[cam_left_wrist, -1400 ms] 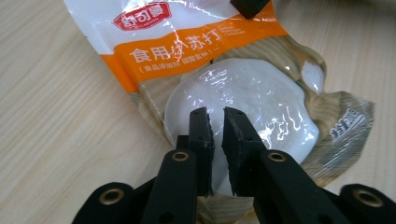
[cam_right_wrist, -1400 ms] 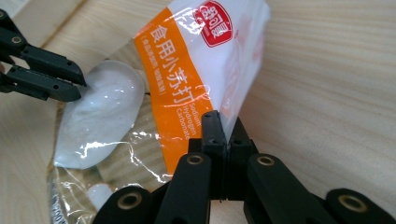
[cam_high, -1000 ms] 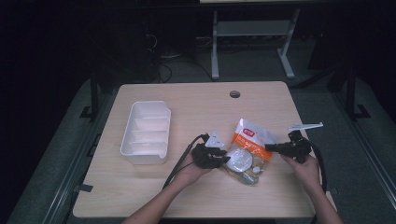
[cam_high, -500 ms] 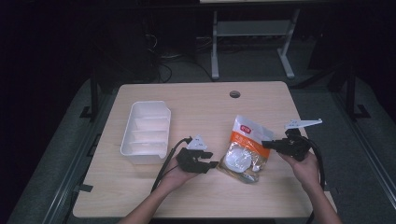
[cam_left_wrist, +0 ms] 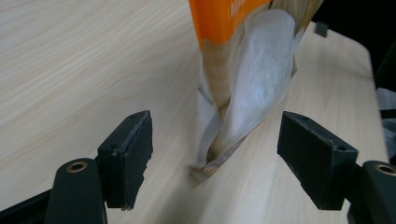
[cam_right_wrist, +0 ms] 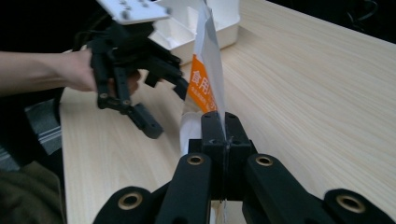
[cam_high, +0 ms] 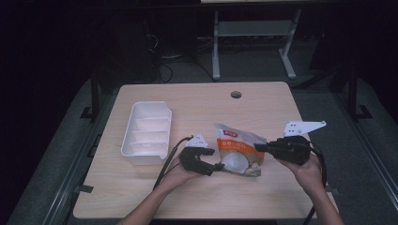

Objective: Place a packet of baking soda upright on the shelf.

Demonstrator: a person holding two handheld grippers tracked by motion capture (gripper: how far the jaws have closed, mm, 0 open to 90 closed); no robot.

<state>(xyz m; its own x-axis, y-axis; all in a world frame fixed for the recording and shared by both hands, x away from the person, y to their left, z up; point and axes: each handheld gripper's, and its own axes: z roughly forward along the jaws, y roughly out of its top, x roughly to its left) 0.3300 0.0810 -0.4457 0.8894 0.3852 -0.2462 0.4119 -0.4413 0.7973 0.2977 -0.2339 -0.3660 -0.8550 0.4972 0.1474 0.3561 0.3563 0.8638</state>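
An orange and white pouch (cam_high: 237, 150) with white powder inside rests with its lower end on the wooden table (cam_high: 197, 103), tilted up toward the right. My right gripper (cam_high: 257, 147) is shut on the pouch's right edge; in the right gripper view its jaws (cam_right_wrist: 225, 135) pinch the thin film of the pouch (cam_right_wrist: 208, 70). My left gripper (cam_high: 217, 167) stands open just left of the pouch's bottom. Its jaws have just been opening. In the left gripper view the pouch's lower corner (cam_left_wrist: 252, 93) hangs between the pads of that gripper (cam_left_wrist: 222, 154) without touching them.
A white tray (cam_high: 145, 133) with several compartments sits on the left half of the table, also visible behind the pouch as the tray (cam_right_wrist: 224, 18). A cable hole (cam_high: 236, 94) lies near the far edge. A metal stand (cam_high: 253, 33) is behind the table.
The left gripper let go of the pouch, opened wide and drew back a little to the left. The right gripper rose with the pouch's edge, tilting the pouch up.
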